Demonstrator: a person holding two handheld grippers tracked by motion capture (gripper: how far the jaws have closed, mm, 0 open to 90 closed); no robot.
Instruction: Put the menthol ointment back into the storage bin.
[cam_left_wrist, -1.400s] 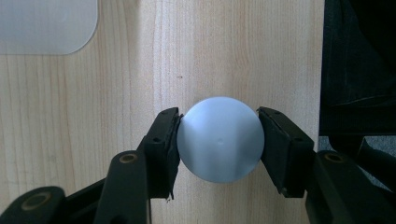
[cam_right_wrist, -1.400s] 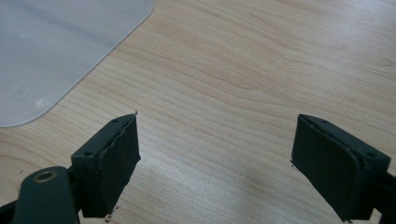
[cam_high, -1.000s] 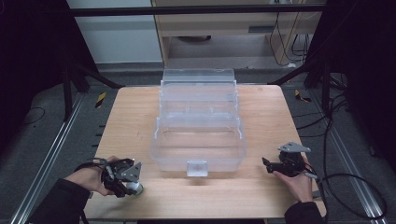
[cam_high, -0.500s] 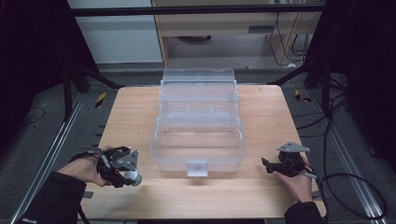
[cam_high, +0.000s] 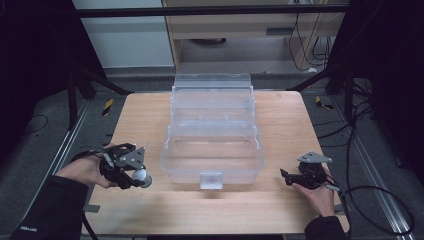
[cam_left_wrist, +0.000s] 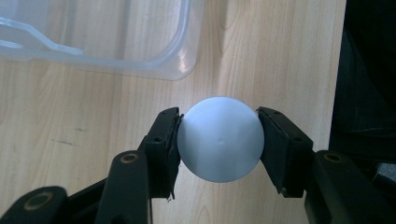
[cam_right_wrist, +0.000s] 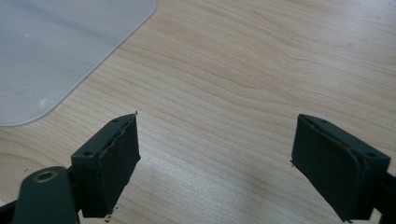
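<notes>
A white ball (cam_left_wrist: 220, 139) sits clamped between the two black jaws of my left gripper (cam_left_wrist: 219, 140), just above the wooden table. In the high view that gripper (cam_high: 140, 177) is at the front left, a short way left of the clear plastic box (cam_high: 212, 150), with the ball (cam_high: 141, 175) at its tip. The box's rounded corner (cam_left_wrist: 180, 65) lies just beyond the ball. My right gripper (cam_high: 287, 177) rests at the front right, pointing toward the box. Its jaws (cam_right_wrist: 217, 163) stand wide apart over bare wood with nothing between them.
The clear box has a raised lid (cam_high: 211, 82) at the back and a latch (cam_high: 210, 179) on its front wall. A cable (cam_high: 380, 200) trails from the right gripper off the table's right edge. Dark floor and a metal frame surround the wooden table (cam_high: 220, 210).
My left gripper has lifted a little and moved toward the box with the ball in it. The right gripper has stayed in place.
</notes>
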